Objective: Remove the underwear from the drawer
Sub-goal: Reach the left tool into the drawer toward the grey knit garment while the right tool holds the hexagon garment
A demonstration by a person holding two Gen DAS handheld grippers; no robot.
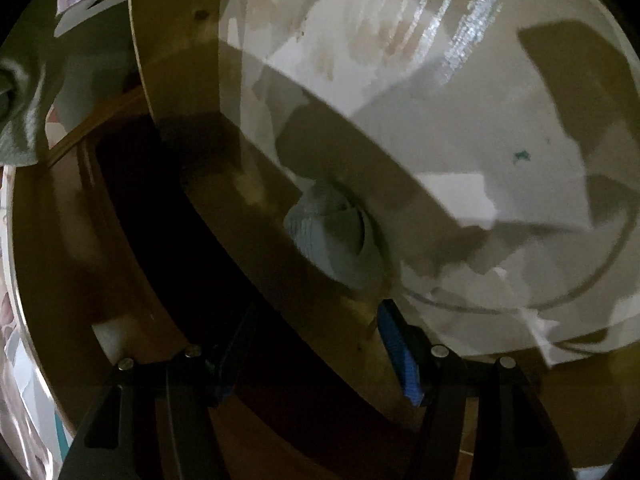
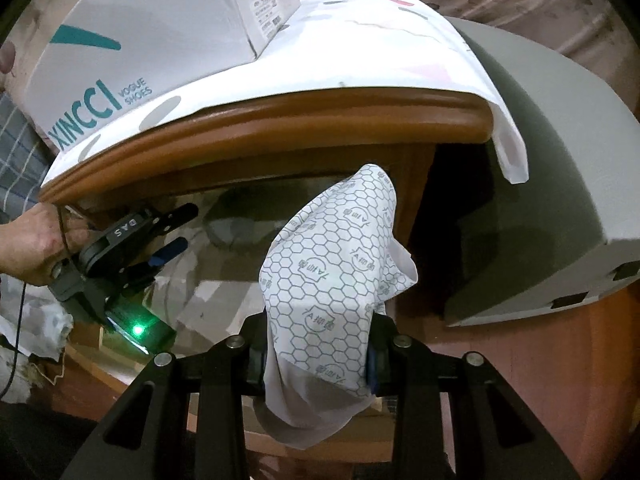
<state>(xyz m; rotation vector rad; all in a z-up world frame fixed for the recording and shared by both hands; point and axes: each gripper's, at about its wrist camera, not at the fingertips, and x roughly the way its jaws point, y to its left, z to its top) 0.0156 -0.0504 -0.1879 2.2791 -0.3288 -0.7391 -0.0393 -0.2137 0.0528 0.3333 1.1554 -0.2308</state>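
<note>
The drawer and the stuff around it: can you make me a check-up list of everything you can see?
Surface: wooden cabinet top, partly covered by a white patterned sheet.
Job's things: underwear, white with a hexagon print, clamped in the right hand-held gripper and lifted in front of the cabinet; open drawer lined with pale paper.
Clutter: white shoe box on the sheet; a pale rolled item in the drawer.
Grippers: left hand-held gripper open, nothing held, at the drawer, gripped by a hand.
Cables: thin dark cable hanging below that hand.
Surroundings: grey cushioned furniture beside the cabinet; dim light inside the drawer.
</note>
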